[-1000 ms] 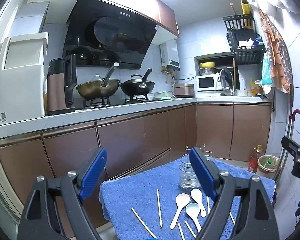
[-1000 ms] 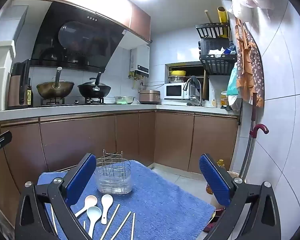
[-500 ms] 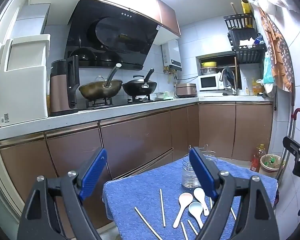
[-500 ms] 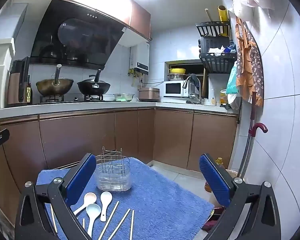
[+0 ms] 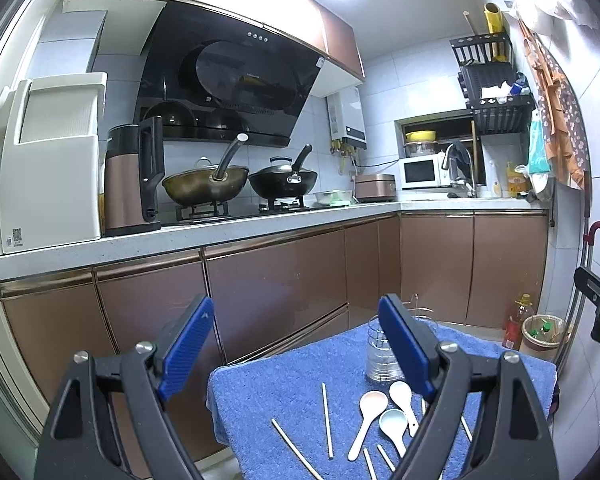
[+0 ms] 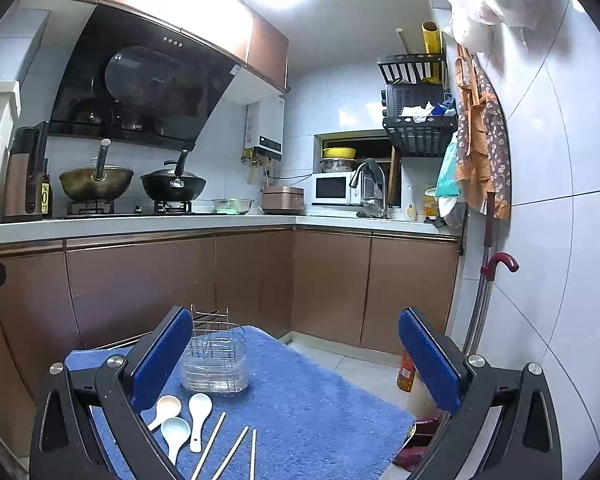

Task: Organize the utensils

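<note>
Right wrist view: three spoons [image 6: 196,410], three chopsticks [image 6: 231,454].

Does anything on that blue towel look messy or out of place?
Yes: three spoons and several chopsticks lie scattered loose on the blue towel, while the utensil holder behind them stands upright, seemingly empty.

A pale worktop [image 5: 260,228] runs along brown cabinets [image 5: 276,288] and turns the corner. On the hob stand a brass wok [image 5: 204,188] and, just beside it, a black wok [image 5: 282,184], under a black hood [image 5: 228,80]. At the left stands a brown kettle [image 5: 130,184]. A white microwave [image 6: 332,188] sits near the tap [image 6: 366,188]. A red-handled umbrella [image 6: 496,268] hangs by the wall.
</note>
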Available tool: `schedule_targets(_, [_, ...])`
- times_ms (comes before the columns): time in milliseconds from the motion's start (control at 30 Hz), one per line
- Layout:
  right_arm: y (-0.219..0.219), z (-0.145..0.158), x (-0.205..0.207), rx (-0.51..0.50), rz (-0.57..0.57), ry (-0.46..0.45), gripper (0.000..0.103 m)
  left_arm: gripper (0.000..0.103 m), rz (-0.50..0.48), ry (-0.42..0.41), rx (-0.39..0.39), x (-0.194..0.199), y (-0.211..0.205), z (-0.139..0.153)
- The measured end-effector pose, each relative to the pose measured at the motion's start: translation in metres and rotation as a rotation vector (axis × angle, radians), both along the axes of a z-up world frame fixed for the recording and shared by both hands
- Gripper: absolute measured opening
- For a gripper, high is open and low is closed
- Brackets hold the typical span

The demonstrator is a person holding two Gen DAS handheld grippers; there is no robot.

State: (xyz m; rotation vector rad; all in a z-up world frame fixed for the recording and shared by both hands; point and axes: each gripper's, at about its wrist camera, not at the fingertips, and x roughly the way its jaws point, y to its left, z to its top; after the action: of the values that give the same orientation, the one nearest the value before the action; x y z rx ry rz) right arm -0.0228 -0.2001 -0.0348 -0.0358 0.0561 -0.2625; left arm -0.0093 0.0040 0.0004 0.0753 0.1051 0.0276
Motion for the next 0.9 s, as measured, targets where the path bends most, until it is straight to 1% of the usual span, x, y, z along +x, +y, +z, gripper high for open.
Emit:
schedule_targets(233, [0.0046,0.0026,-0.0013,0.004,0.011,-0.01,0.103,0.084,-0.006,-0.007,-0.015,-0.0004,0.0018,-0.0003])
schedule_targets(467, [-0.0023,0.0041,-0.004,0.039,0.005,-0.034,0.103,0.084,0.004,-0.037,-0.055,-0.002,0.0071,-0.0021])
schedule_targets(767, [-0.0014,0.0025,-0.0006,0.045,0.037,-0.035,0.103,0.084,-0.02,-0.009,-0.066,0.0034,0.0067,-0.0057])
schedule_targets(900, [-0.0018,0.0024,0.0001,0.049,0.052,-0.041,0.103,0.084,-0.022,-0.004,-0.053,0.006,0.0058,-0.0066])
